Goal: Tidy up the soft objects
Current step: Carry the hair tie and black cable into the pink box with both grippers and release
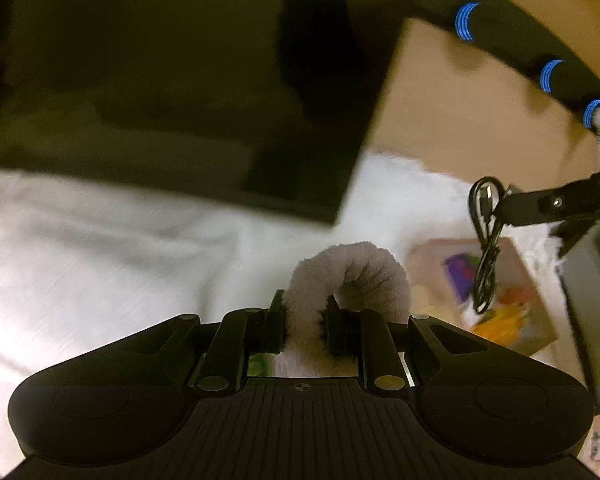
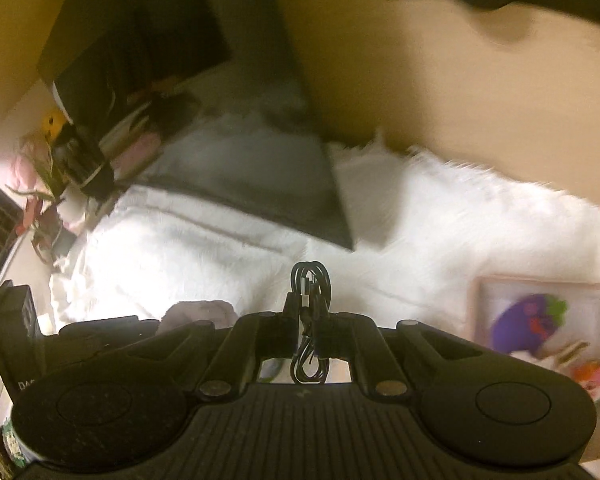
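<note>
Left gripper (image 1: 303, 322) clamps a rolled grey towel (image 1: 348, 276) above the white fluffy rug (image 1: 404, 200); right gripper (image 2: 310, 330) pinches a coiled black cable (image 2: 310, 280). Best carried level and slow toward the box (image 2: 540, 288) at the rug's right edge, grips firm.

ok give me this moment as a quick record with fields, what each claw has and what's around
left claw: shut on fuzzy grey roll, which arches up above the fingers
right claw: shut on coiled black cable, bundle upright between the fingers
surface: white fluffy rug on tan floor
nearby: picture book with a purple cartoon figure, lying flat on the rug to the right
also: dark panel over the rug's far side
image quality: background motion-blurred, fine detail unclear
</note>
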`<state>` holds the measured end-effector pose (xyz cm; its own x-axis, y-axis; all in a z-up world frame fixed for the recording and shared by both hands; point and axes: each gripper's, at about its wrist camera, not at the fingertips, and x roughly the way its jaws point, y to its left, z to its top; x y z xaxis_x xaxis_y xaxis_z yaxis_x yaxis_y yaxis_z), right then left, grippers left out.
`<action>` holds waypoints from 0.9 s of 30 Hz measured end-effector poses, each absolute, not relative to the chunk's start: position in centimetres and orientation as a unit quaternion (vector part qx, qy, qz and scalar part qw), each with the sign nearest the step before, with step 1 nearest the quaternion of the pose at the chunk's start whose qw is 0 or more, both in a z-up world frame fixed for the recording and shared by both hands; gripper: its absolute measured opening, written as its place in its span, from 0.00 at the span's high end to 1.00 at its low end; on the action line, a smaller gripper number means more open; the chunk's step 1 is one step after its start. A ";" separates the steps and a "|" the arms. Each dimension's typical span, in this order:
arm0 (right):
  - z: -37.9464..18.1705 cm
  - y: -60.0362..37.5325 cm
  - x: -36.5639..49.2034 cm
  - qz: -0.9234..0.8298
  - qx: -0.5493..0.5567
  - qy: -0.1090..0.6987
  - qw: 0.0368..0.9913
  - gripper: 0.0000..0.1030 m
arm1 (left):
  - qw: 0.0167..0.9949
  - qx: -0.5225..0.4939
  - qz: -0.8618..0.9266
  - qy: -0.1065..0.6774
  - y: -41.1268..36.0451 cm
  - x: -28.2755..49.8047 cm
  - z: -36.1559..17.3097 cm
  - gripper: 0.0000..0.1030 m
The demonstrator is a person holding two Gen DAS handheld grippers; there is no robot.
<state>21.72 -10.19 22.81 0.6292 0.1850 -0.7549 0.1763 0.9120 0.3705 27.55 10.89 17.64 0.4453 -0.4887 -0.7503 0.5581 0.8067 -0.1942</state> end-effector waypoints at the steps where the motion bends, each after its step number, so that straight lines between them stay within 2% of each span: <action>1: 23.0 -11.0 21.0 -0.001 0.214 0.425 0.879 0.94 | 0.848 0.043 -0.317 0.423 9.9 27.3 18.0 0.81; 11: 21.6 -19.5 14.4 -0.084 0.240 0.394 0.883 0.94 | 0.804 0.068 -0.415 0.421 -0.7 24.8 17.4 0.81; 21: 17.2 -25.3 12.3 -0.164 0.235 0.422 0.860 0.94 | 0.745 0.072 -0.480 0.458 -9.4 22.1 12.3 0.81; 27: 13.2 -27.6 13.1 -0.180 0.242 0.453 0.839 0.94 | 0.732 0.110 -0.488 0.463 -12.7 20.7 8.4 0.79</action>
